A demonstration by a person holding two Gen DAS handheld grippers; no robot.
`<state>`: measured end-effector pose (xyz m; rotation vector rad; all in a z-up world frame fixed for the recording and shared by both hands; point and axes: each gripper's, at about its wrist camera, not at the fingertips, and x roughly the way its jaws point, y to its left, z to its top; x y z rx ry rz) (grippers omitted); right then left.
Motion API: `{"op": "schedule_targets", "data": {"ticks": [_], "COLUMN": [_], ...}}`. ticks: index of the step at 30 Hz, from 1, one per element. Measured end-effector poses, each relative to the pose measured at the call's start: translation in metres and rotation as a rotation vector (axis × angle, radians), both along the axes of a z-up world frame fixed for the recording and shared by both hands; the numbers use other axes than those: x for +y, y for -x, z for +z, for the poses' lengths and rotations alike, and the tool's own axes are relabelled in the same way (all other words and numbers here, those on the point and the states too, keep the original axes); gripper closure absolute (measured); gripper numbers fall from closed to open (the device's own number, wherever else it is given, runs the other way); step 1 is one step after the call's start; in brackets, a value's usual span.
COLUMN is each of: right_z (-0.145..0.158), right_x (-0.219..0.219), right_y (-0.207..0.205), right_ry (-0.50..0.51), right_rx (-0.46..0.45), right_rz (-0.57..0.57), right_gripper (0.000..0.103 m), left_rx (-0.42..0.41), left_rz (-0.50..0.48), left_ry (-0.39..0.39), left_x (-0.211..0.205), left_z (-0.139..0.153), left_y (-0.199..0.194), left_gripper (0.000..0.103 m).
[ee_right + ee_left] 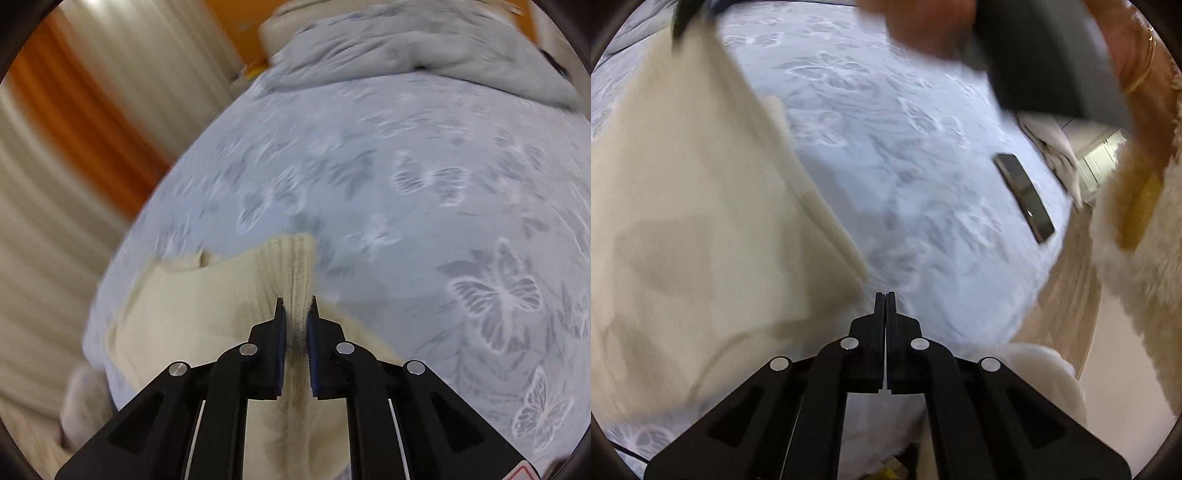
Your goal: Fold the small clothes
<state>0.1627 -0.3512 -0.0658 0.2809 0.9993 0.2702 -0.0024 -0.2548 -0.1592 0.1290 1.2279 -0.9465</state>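
Observation:
A cream knitted garment (694,221) lies spread over the left of the butterfly-print bed sheet (905,166). My left gripper (885,295) is shut, its tips just right of the garment's edge, and no cloth shows between the fingers. In the right wrist view the same cream garment (221,295) lies on the sheet (406,184). My right gripper (295,301) is shut on its ribbed edge, which stands up as a pinched ridge between the pads. A blurred hand on a dark grey gripper body (1052,55) fills the top right of the left wrist view.
A dark phone (1023,197) lies on the sheet near the bed's right edge. A fluffy cream sleeve (1137,266) hangs at the right, pale floor (1126,369) below it. A grey duvet (406,44) is bunched at the far end; curtains (55,221) stand to the left.

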Motion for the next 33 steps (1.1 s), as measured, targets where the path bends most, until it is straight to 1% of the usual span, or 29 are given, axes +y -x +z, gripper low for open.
{"op": "schedule_targets", "data": {"ticks": [1, 3, 4, 5, 6, 7, 8, 9, 10, 11, 12, 13, 14, 16, 17, 18, 19, 20, 22, 24, 25, 26, 27, 28, 29, 30, 31, 32, 33], "right_z": [-0.025, -0.075, -0.108, -0.119, -0.116, -0.109, -0.095, -0.082, -0.067, -0.057, -0.047, -0.044, -0.041, -0.043, -0.049, -0.053, -0.056, -0.060, -0.068, -0.078, -0.085, -0.090, -0.096, -0.100, -0.099, -0.098, -0.094, -0.078, -0.067], "right_x": [-0.007, -0.009, -0.003, 0.003, 0.003, 0.001, -0.006, -0.013, -0.020, -0.024, -0.031, -0.037, -0.041, -0.039, -0.034, -0.027, -0.021, -0.018, -0.011, -0.006, -0.002, 0.001, 0.002, 0.004, 0.010, 0.015, 0.021, 0.031, 0.037], "right_y": [-0.013, -0.025, -0.029, -0.029, -0.026, -0.023, -0.016, -0.005, 0.011, 0.025, 0.045, 0.057, 0.076, 0.093, 0.091, 0.086, 0.080, 0.072, 0.051, 0.035, 0.026, 0.020, 0.017, 0.016, 0.016, 0.017, 0.019, 0.031, 0.038], "right_ry": [0.035, 0.098, 0.155, 0.175, 0.171, 0.146, 0.073, 0.016, -0.021, -0.033, -0.050, -0.066, -0.091, -0.100, -0.076, -0.057, -0.040, -0.039, -0.044, -0.022, -0.005, 0.009, 0.017, 0.020, 0.033, 0.033, 0.034, 0.045, 0.049], "right_rx": [0.070, 0.211, 0.311, 0.315, 0.283, 0.262, 0.232, 0.193, 0.144, 0.116, 0.088, 0.074, 0.058, 0.062, 0.086, 0.102, 0.115, 0.123, 0.130, 0.154, 0.177, 0.197, 0.218, 0.223, 0.212, 0.203, 0.199, 0.127, 0.087], "right_rz": [-0.016, -0.027, -0.006, 0.002, -0.011, -0.035, -0.081, -0.115, -0.149, -0.177, -0.219, -0.244, -0.278, -0.308, -0.311, -0.309, -0.315, -0.326, -0.350, -0.376, -0.399, -0.419, -0.448, -0.467, -0.469, -0.450, -0.427, -0.402, -0.385], "right_gripper": [0.094, 0.093, 0.091, 0.091, 0.088, 0.085, 0.083, 0.083, 0.081, 0.078, 0.071, 0.064, 0.062, 0.060, 0.060, 0.059, 0.058, 0.056, 0.047, 0.046, 0.045, 0.045, 0.045, 0.050, 0.064, 0.093, 0.094, 0.095, 0.095], "left_rx": [-0.001, -0.007, 0.003, 0.001, -0.008, -0.012, -0.019, -0.033, -0.042, -0.061, -0.088, -0.123, -0.152, -0.195, -0.211, -0.212, -0.200, -0.180, -0.150, -0.112, -0.103, -0.059, 0.001, 0.044, 0.065, 0.054, 0.046, 0.047, 0.037], "left_rz": [-0.008, -0.008, -0.003, 0.016, 0.034, 0.048, 0.057, 0.074, 0.090, 0.124, 0.176, 0.242, 0.297, 0.424, 0.542, 0.604, 0.704, 0.760, 0.796, 0.800, 0.808, 0.795, 0.787, 0.792, 0.818, 0.844, 0.861, 0.869, 0.875], "left_ry": [-0.003, -0.045, -0.055, -0.056, -0.028, 0.018, 0.052, 0.095, 0.118, 0.143, 0.146, 0.139, 0.133, 0.082, 0.035, 0.009, -0.036, -0.066, -0.114, -0.159, -0.160, -0.148, -0.147, -0.152, -0.165, -0.173, -0.179, -0.154, -0.106], "left_x": [-0.002, -0.009, -0.016, -0.013, -0.006, 0.005, 0.013, 0.029, 0.042, 0.064, 0.089, 0.116, 0.139, 0.190, 0.230, 0.249, 0.284, 0.305, 0.329, 0.336, 0.335, 0.338, 0.340, 0.342, 0.348, 0.351, 0.355, 0.356, 0.363], "left_z": [-0.001, -0.009, -0.014, -0.014, -0.007, 0.006, 0.018, 0.035, 0.045, 0.059, 0.070, 0.079, 0.085, 0.090, 0.087, 0.084, 0.076, 0.069, 0.057, 0.035, 0.026, 0.013, -0.001, -0.011, -0.020, -0.021, -0.018, -0.014, -0.005], "left_y": [0.004, 0.007, 0.004, 0.001, -0.002, -0.008, -0.012, -0.019, -0.025, -0.036, -0.050, -0.065, -0.079, -0.115, -0.145, -0.160, -0.188, -0.207, -0.232, -0.253, -0.259, -0.265, -0.272, -0.274, -0.277, -0.276, -0.272, -0.268, -0.262], "left_gripper": [0.103, 0.103, 0.103, 0.103, 0.103, 0.103, 0.102, 0.096, 0.090, 0.068, 0.043, 0.036, 0.034, 0.034, 0.034, 0.034, 0.034, 0.034, 0.034, 0.034, 0.034, 0.036, 0.042, 0.046, 0.059, 0.075, 0.085, 0.096, 0.097]}}
